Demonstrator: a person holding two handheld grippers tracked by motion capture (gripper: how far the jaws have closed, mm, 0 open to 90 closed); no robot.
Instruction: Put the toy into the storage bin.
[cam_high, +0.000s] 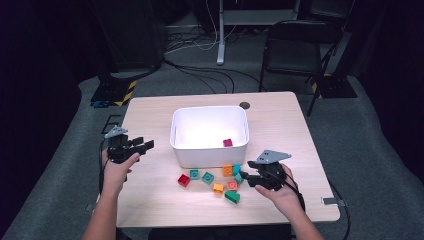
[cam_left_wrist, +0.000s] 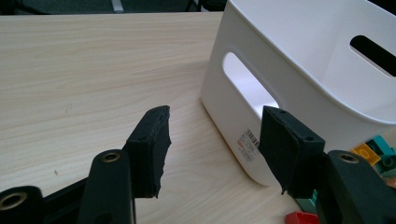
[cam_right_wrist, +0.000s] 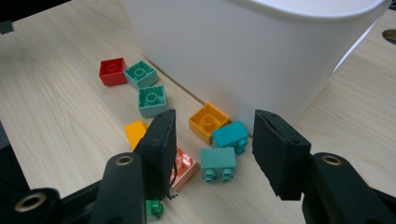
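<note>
- White bin (cam_high: 210, 150) at the surface's (cam_high: 150, 200) centre; one pink brick (cam_high: 227, 142) inside.
- Loose bricks at its 6 o'clock.
- Right tongs (cam_right_wrist: 212, 140) apart, nothing gripped, poised over teal brick (cam_right_wrist: 218, 162): pick-up step; next, lower and close.
- Left tongs (cam_left_wrist: 212, 140) apart, empty, at bin's 9 o'clock.

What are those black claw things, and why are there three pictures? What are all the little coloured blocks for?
The claws are grabbing tools. A person holds one in each hand: the left gripper and the right gripper. One picture looks down from above the wooden table. The other two come from small cameras riding on each gripper, looking out between its black jaws.

On the table stands a white bin with one pink block inside. In front of it lie toy building blocks in red, orange, teal and green. The right gripper hangs open just above a teal block. Both grippers are open and hold nothing.
</note>
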